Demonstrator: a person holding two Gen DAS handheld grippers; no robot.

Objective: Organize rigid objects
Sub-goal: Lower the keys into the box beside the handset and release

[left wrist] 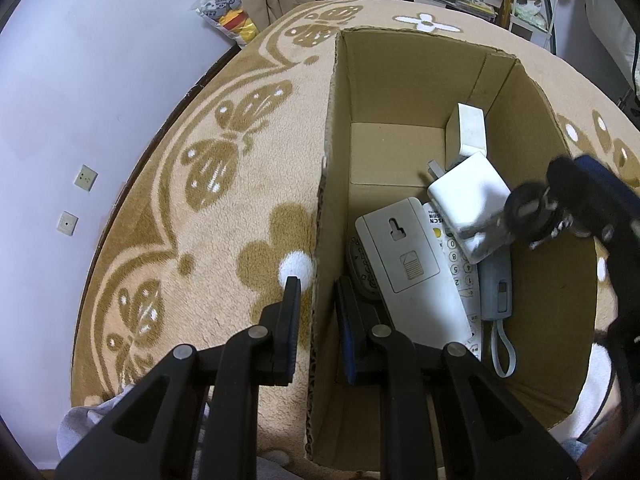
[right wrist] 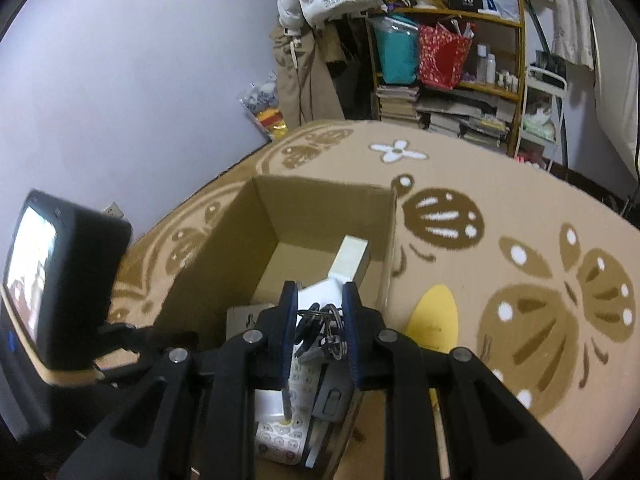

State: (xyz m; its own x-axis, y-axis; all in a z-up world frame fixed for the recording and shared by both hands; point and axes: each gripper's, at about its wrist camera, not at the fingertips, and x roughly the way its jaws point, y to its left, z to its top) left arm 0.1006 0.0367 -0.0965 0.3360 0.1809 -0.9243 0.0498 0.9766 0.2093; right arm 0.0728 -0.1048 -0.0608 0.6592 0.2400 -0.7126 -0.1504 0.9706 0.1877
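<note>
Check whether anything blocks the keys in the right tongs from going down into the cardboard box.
Nothing visible does. The right tongs hold the keys directly above the open cardboard box, which has no lid or flap over it. Below lie only earlier items, such as the white adapter.

The cardboard box (left wrist: 400, 80) sits on the carpet (left wrist: 200, 200); a phone handset (left wrist: 496, 284) lies in it.

Left gripper (left wrist: 316, 300) clamped, right gripper (right wrist: 320, 320) gripping.
</note>
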